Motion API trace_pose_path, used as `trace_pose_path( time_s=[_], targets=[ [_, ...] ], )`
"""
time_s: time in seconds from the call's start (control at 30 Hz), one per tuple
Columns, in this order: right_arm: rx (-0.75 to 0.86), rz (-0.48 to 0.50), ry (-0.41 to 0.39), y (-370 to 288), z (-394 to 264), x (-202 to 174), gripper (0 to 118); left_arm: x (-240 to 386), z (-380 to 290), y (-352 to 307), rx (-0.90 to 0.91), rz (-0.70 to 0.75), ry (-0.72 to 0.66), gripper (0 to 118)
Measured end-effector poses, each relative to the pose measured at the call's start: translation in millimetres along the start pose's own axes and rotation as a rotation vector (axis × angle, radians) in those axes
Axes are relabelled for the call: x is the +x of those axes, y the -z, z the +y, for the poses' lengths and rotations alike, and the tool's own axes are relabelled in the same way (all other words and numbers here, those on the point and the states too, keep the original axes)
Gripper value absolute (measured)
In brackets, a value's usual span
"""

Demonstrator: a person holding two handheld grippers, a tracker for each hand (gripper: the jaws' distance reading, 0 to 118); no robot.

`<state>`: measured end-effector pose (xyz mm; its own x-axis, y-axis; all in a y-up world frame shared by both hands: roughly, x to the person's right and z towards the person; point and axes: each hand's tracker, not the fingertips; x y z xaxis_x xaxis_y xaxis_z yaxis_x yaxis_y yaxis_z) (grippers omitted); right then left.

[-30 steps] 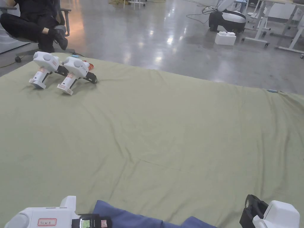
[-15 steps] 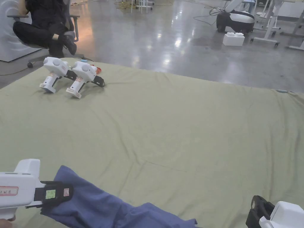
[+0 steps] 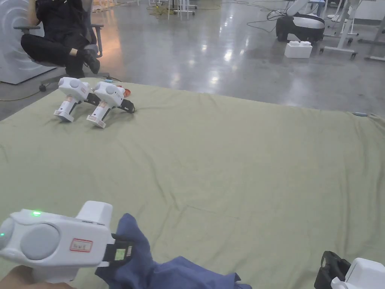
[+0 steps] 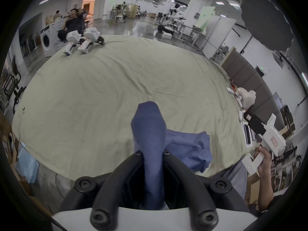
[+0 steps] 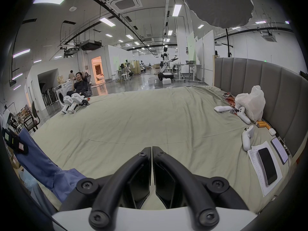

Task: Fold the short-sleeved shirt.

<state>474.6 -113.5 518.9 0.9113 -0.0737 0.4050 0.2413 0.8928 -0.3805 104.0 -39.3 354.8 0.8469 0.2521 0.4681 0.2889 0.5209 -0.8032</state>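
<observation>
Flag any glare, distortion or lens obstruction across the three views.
Head view: ceiling-light glare on the polished floor, otherwise sharp. Left gripper view: heavy fisheye, dark blob at the upper right. Right gripper view: same fisheye vignette, blob over the ceiling.

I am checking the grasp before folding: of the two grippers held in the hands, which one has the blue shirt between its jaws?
The left gripper: blue shirt cloth runs up between its jaws. The right gripper has its jaws closed together with nothing between them.

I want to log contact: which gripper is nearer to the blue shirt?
Left. The left gripper is shut on the blue shirt; the right gripper, shut and empty, is off to its right.
</observation>
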Motion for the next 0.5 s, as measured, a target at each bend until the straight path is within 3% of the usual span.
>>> trace_pose_path(
  time_s=[0.5],
  targets=[
    [-0.025,-0.019,0.014,0.2,-11.0,9.5,1,95.7,-14.6,85.7,-0.11,-0.043,0.089,9]
  ],
)
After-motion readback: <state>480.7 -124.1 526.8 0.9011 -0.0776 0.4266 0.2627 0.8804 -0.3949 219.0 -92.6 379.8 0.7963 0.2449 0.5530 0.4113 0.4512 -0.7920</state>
